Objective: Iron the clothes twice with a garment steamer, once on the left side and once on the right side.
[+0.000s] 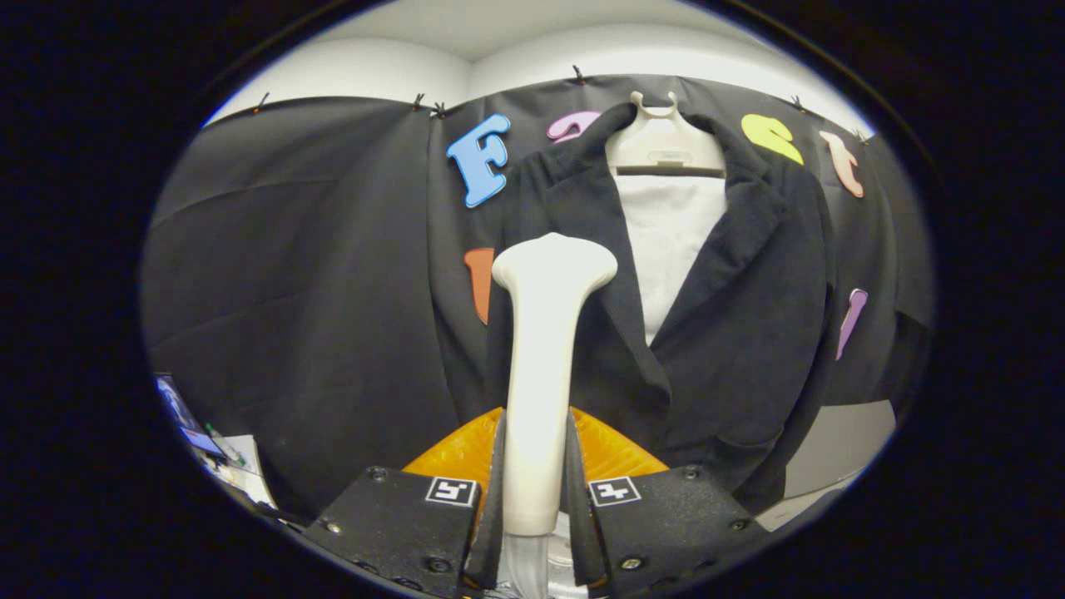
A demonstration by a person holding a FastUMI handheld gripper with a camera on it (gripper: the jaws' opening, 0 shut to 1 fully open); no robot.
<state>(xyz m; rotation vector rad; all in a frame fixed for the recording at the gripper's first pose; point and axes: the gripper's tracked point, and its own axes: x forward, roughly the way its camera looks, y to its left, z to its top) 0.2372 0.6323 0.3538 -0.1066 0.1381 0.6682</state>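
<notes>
A black jacket (732,324) hangs on a white hanger (664,146) against the booth's cloth wall, open at the front over a white panel (670,241). My gripper (537,491) is shut on the handle of a cream garment steamer (545,349), which stands upright between the fingers (492,491). The steamer's head sits in front of the jacket's left lapel, about chest high. Whether the head touches the cloth I cannot tell. A clear hose leaves the handle's base between the fingers.
A white table edge (811,499) shows below the jacket on the right. At the lower left, a screen (179,412) and some papers (237,470) lie beside the cloth wall.
</notes>
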